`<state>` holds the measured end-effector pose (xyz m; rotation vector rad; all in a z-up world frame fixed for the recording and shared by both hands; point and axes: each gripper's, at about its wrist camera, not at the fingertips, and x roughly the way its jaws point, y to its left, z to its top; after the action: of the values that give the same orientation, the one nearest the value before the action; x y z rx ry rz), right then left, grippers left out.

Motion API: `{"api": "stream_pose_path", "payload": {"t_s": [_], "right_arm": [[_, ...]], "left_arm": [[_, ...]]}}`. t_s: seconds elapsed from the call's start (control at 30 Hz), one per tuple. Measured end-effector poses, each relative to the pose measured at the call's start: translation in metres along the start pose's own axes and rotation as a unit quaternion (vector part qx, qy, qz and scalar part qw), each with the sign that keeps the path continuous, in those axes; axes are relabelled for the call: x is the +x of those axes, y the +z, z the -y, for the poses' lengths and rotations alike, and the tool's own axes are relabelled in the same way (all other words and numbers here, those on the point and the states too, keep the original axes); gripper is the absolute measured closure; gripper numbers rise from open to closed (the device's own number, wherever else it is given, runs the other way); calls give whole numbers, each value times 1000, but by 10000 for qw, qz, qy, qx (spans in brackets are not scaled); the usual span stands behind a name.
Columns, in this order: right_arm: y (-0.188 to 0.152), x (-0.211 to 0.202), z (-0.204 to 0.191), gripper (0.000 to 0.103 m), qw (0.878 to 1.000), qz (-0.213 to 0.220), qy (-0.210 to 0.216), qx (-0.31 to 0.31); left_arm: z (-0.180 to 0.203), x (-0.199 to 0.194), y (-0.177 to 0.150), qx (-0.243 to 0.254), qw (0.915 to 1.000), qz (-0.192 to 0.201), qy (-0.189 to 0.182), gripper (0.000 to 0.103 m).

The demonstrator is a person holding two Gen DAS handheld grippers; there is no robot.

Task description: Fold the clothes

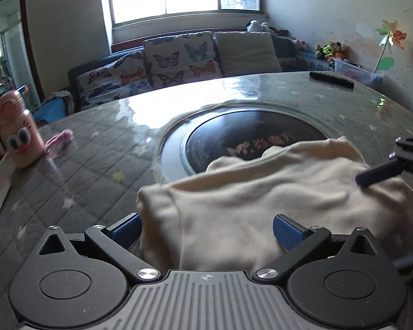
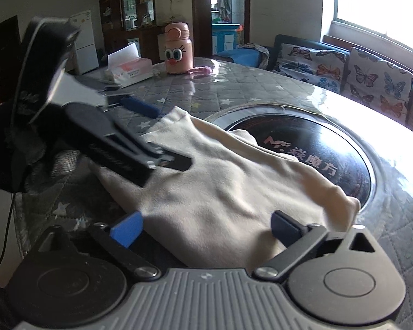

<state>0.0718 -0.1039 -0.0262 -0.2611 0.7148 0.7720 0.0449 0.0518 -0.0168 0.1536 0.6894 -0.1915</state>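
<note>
A cream garment [image 1: 261, 192] lies folded and rumpled on the quilted grey table [image 1: 82, 165], partly over the round black inset. My left gripper [image 1: 207, 228] stands open at the garment's near edge; cloth lies between its blue pads, which do not press on it. The right wrist view shows the same garment [image 2: 233, 187], with my right gripper [image 2: 206, 227] open astride its near edge. The left gripper [image 2: 162, 134] shows over the garment's far left corner. A finger of the right gripper [image 1: 376, 174] rests at the garment's right side.
A pink cartoon-face bottle [image 2: 177, 52], a tissue box [image 2: 129, 70] and a small pink item [image 2: 201, 70] stand at the table's far side. A black remote [image 1: 331, 80] lies near the far edge. The glossy round inset [image 2: 316, 143] sits mid-table. A butterfly-cushion sofa [image 1: 179, 57] lies beyond.
</note>
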Motion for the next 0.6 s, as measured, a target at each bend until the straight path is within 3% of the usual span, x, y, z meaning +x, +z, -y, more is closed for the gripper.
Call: {"api": "stream_pose_path", "payload": {"t_s": [0.6], "right_arm": [[-23,-17,6,0,10000,16,-42,18]], "left_arm": [[-16,-17,-28,-658,9977,-44,124,0]]}}
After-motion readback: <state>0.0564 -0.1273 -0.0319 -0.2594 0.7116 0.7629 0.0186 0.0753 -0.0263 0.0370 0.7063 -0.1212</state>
